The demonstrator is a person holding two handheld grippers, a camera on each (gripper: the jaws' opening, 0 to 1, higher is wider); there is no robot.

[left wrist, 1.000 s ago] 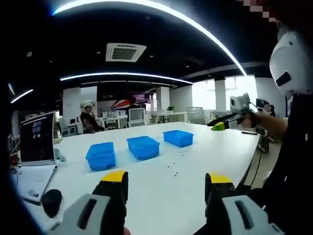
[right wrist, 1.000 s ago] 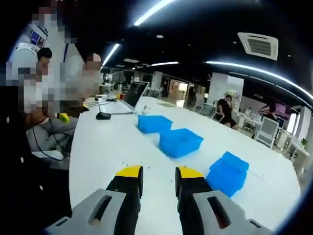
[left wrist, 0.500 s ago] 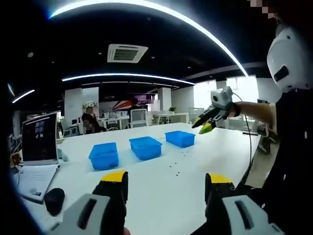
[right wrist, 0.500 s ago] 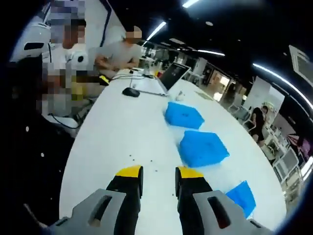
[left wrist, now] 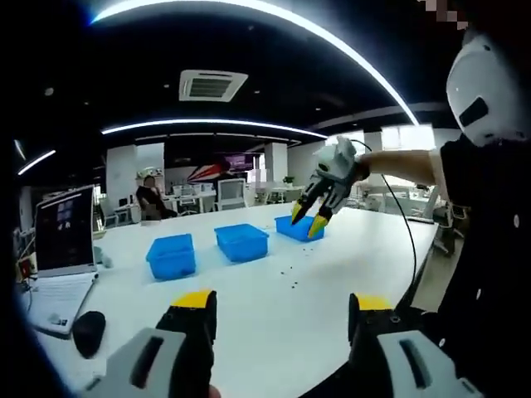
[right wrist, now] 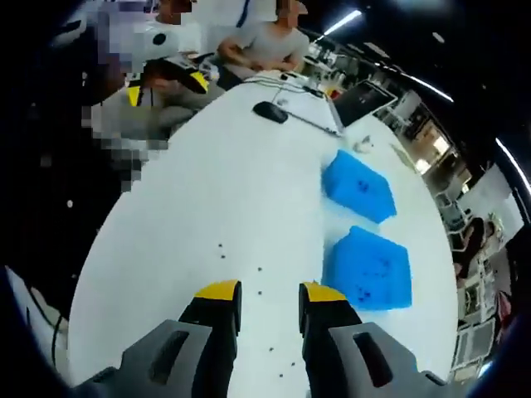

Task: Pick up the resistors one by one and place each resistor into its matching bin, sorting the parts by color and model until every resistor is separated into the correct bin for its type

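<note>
While the right gripper [left wrist: 312, 221] hangs over the white counter [right wrist: 207, 207] near three blue bins [left wrist: 241, 241], both grippers' fingers gape empty

An open-plan office: a long white table [left wrist: 249, 307] with a laptop [left wrist: 62, 232] and mouse [left wrist: 87, 322], desks and chairs behind, ceiling vent [left wrist: 211, 84], strip lights [left wrist: 207, 126].

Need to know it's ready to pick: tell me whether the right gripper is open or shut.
Open. In the right gripper view, the right gripper shows bare white table between its yellow-tipped jaws, with nothing held.
</note>
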